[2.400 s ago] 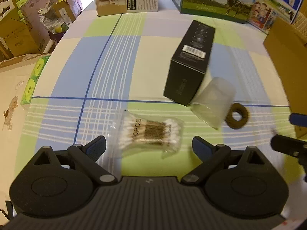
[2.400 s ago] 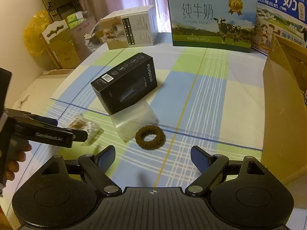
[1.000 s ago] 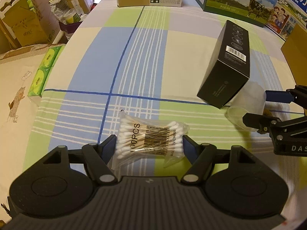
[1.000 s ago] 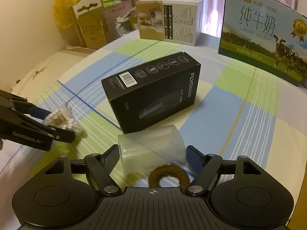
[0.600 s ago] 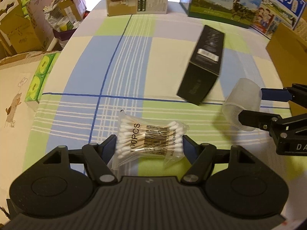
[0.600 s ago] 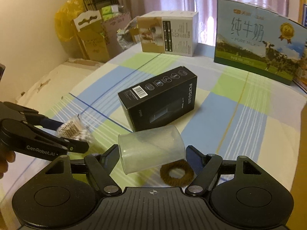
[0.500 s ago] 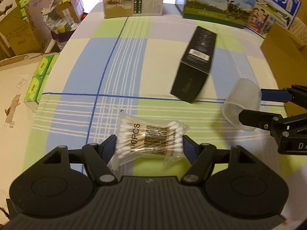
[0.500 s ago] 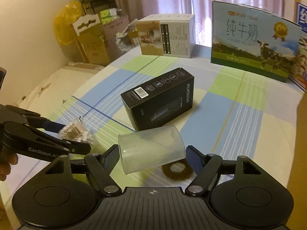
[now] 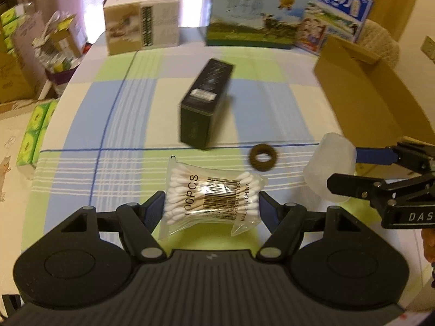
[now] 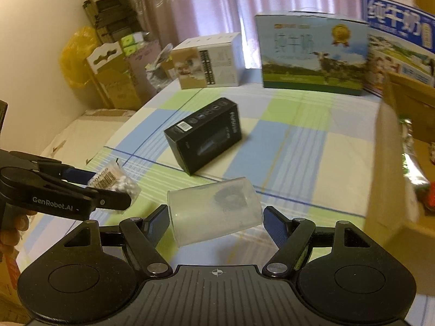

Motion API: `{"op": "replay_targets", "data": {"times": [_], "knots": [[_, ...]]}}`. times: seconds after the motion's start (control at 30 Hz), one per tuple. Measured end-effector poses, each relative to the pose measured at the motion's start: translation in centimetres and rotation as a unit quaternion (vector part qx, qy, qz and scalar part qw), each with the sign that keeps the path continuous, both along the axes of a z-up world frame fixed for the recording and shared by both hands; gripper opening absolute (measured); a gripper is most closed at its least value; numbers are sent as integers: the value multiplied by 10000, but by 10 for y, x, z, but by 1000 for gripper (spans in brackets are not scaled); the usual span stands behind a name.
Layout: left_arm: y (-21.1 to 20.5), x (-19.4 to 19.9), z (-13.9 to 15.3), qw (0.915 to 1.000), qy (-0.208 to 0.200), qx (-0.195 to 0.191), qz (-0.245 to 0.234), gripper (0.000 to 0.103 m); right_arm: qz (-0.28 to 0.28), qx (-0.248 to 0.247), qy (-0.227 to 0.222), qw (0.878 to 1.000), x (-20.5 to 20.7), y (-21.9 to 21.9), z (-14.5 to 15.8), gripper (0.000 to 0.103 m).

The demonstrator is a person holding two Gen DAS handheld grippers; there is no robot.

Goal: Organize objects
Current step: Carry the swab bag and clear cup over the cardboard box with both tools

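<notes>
Left claw [image 9: 212,205] grips a clear bag of cotton swabs [image 9: 210,197] crosswise, its blue-padded fingers pressed to the two short ends of the bag, which is printed with a barcode and "100PCS". The bag is held above the checked cloth of the tabletop [image 9: 130,114]. The right claw [image 10: 216,221] is clamped on a clear plastic cup [image 10: 214,212] lying on its side between the fingers, mouth toward that claw's left finger; in the left wrist view the same cup [image 9: 330,168] sits to the right of the left claw, also off the cloth.

Ahead of the left claw and slightly to its right, a brown hair tie [image 9: 261,157] lies flat on the tabletop; from the right wrist it shows only dimly through the cup wall. Farther ahead of both claws a black box [image 10: 204,134] with a white barcode label lies on its long side, well apart from the hair tie. To the right of the right claw stands an open cardboard box [image 10: 394,168], with some foil-wrapped things visible inside it. At the far edge of the tabletop, beyond the black box, stand a white and tan carton [image 10: 209,61] and a milk carton [image 10: 312,51] with a cow on it. A person's fingers [image 10: 13,231] show on the left claw's handle.
</notes>
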State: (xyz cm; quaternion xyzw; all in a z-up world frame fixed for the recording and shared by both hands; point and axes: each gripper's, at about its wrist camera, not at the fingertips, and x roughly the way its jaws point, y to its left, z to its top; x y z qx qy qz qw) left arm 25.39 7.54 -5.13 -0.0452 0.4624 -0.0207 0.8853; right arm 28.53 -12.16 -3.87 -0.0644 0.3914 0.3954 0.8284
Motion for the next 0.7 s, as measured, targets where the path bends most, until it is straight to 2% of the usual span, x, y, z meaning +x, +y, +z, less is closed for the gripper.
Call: {"op": "replay_targets", "data": {"times": [0.37,0.7], "knots": [[-54,-5,22,9976,-201,-98,-649,70,-583,166,-163,9980,-20,-64,30,72],[-117,3,39,9911,-417,-158,-1253,70,-964,269,-348,9944,-23,-118,53,72]]}}
